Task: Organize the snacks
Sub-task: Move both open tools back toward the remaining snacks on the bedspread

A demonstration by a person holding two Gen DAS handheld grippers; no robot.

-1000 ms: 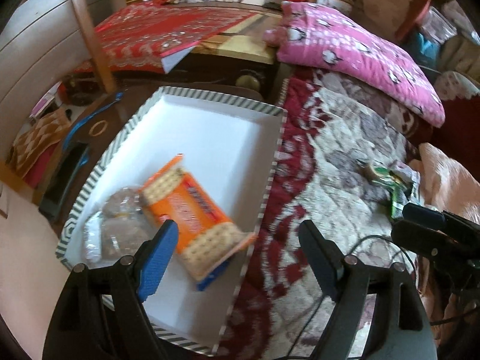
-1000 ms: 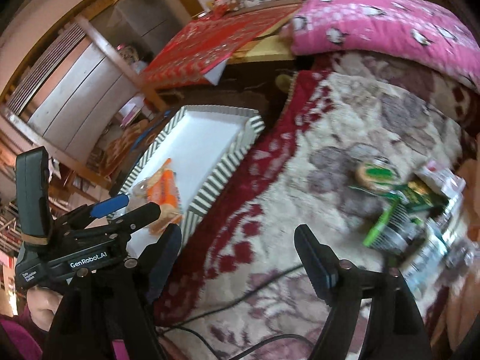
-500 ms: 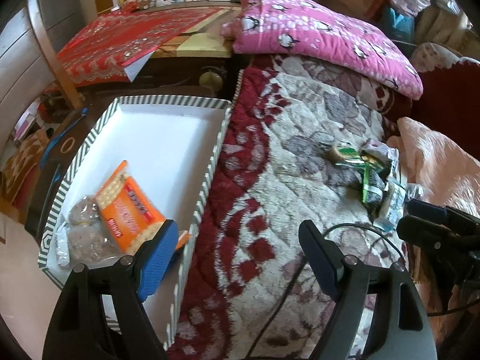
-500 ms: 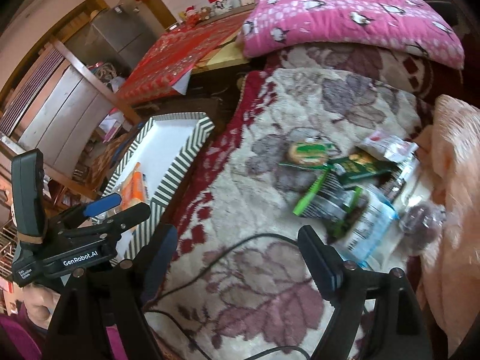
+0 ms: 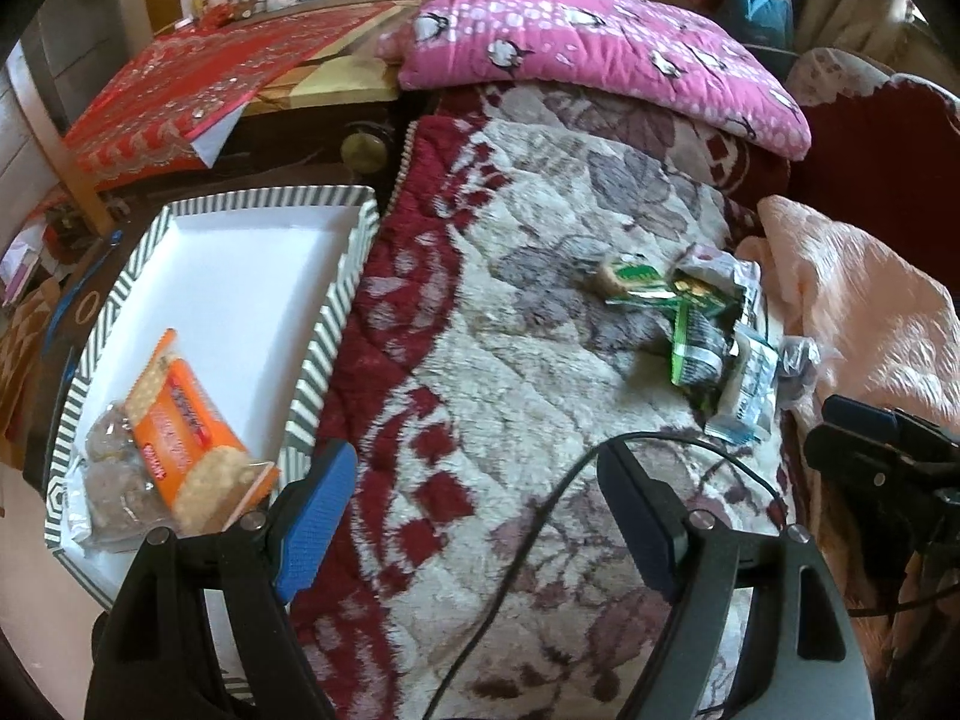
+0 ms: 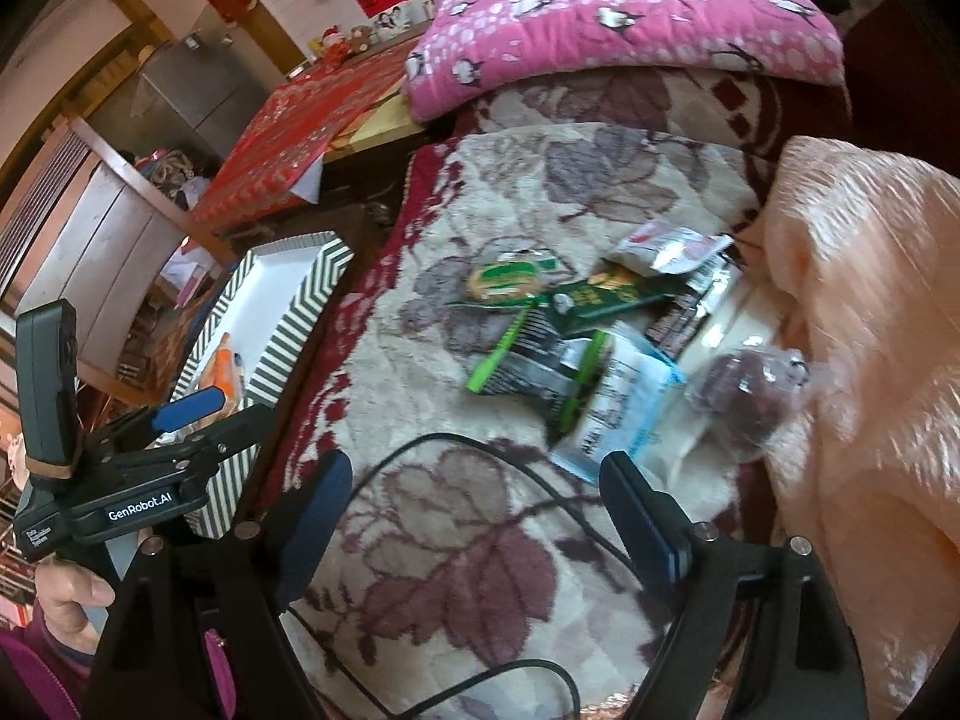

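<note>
A white tray with a striped rim (image 5: 336, 300) stands left of the bed and holds an orange cracker pack (image 5: 186, 432) and a clear bag of brown snacks (image 5: 114, 474). A pile of snack packets (image 5: 702, 324) lies on the floral blanket; in the right wrist view it shows a round green pack (image 6: 504, 282), a green bar (image 6: 606, 300), a blue-white packet (image 6: 618, 414) and a clear bag of dark snacks (image 6: 744, 390). My left gripper (image 5: 474, 516) is open and empty over the blanket beside the tray. My right gripper (image 6: 480, 516) is open and empty just short of the pile.
A pink penguin pillow (image 5: 600, 42) lies at the bed's head. A peach blanket (image 6: 870, 330) rises right of the pile. A black cable (image 6: 480, 450) crosses the blanket. A red cloth covers a table (image 5: 198, 84) behind the tray.
Both grippers have swung right, away from the tray and toward the snack pile. Both stay open and empty. The packs in the tray have not moved.
</note>
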